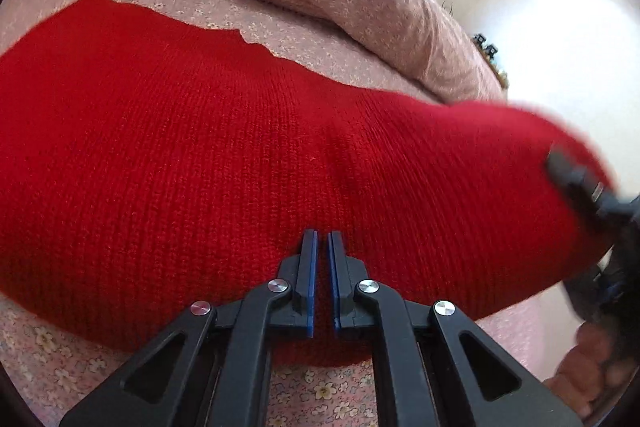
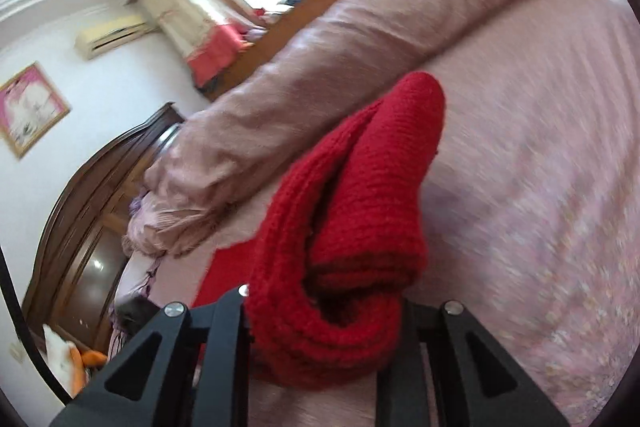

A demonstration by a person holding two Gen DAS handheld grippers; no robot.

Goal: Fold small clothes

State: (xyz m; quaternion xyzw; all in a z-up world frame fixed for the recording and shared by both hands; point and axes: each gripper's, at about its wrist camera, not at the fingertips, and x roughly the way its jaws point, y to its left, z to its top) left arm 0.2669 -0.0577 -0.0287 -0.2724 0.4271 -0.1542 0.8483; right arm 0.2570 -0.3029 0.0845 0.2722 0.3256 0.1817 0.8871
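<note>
**Red knit mid-fold on bed**

Red knit garment [image 1: 224, 155] mostly flat on bed [image 1: 60, 355]. Left gripper [image 1: 323, 239] jaws pinched on near edge; right gripper [image 2: 324, 311] clamped on bunched, lifted end. Fold begun, unfinished.

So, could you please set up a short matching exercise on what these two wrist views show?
Things:
1. left gripper
2. right gripper
3. red knit garment
4. rolled quilt

States:
A. bunched along the far side of the bed
B. shut on a lifted fold of knit
C. spread over the floral sheet
D. closed, pressing on the flat knit

Pairs: 1-D, 2-B, 3-C, 4-A
</note>
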